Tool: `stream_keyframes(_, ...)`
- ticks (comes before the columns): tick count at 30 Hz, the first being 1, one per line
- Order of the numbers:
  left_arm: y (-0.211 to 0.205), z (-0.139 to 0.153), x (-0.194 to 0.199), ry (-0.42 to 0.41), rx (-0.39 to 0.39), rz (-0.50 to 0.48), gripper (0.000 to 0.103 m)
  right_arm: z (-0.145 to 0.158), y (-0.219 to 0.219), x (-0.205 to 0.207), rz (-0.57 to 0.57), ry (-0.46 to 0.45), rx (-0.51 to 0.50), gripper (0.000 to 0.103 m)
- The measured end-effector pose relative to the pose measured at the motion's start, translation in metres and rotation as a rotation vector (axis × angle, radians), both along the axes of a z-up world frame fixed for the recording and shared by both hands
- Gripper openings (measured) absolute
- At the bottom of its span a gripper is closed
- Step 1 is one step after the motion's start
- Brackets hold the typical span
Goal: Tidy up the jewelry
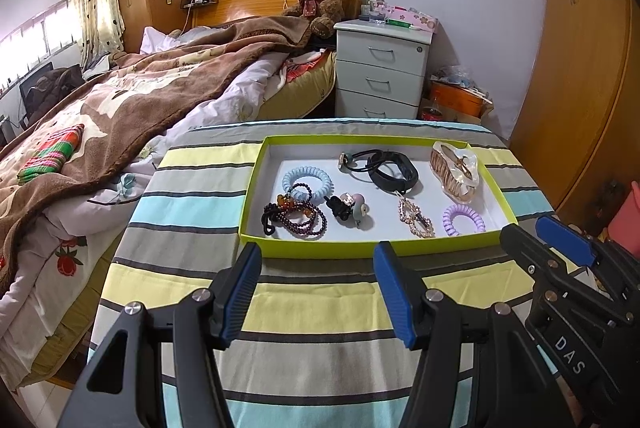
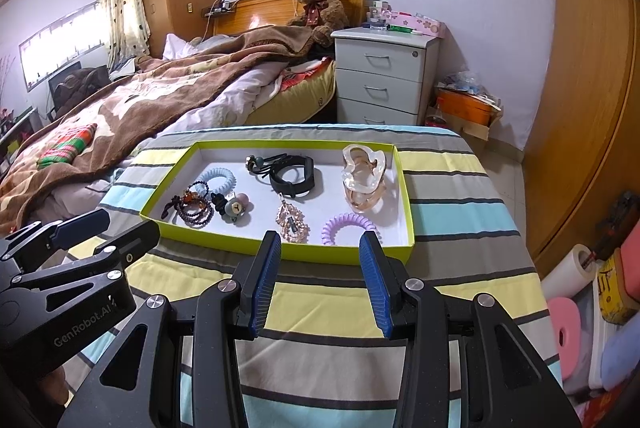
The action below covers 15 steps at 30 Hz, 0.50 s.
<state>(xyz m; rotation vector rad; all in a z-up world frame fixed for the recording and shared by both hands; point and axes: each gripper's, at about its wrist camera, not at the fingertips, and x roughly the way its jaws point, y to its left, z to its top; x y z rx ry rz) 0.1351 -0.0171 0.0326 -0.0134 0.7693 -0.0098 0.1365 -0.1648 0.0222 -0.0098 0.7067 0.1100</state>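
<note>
A shallow box with a lime-green rim (image 1: 312,248) (image 2: 360,255) lies on the striped cloth. In it are a light blue coil hair tie (image 1: 308,181) (image 2: 218,178), dark bead bracelets (image 1: 304,222) (image 2: 196,210), a black wristband (image 1: 394,172) (image 2: 294,178), a large clear claw clip (image 1: 456,168) (image 2: 364,176), a rhinestone clip (image 1: 416,218) (image 2: 294,222) and a purple coil tie (image 1: 464,218) (image 2: 350,224). My left gripper (image 1: 318,252) hovers open just before the box's near edge. My right gripper (image 2: 320,240) is open too, over the near rim by the purple tie. Neither holds anything.
The striped cloth (image 1: 312,300) covers a small table beside a bed with a brown blanket (image 1: 140,96). A white drawer unit (image 1: 380,68) stands behind. A wooden wardrobe (image 2: 580,88) is on the right. Foam rolls and bags (image 2: 580,308) lie on the floor at right.
</note>
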Motion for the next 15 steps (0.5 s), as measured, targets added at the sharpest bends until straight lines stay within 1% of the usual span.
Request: stream_keyframes(15,0.0022,-0.0021,-0.0001,0.012,0.000,0.005,0.060,-0.0002,0.0012,-0.0018,-0.003,0.003,0.001,0.042)
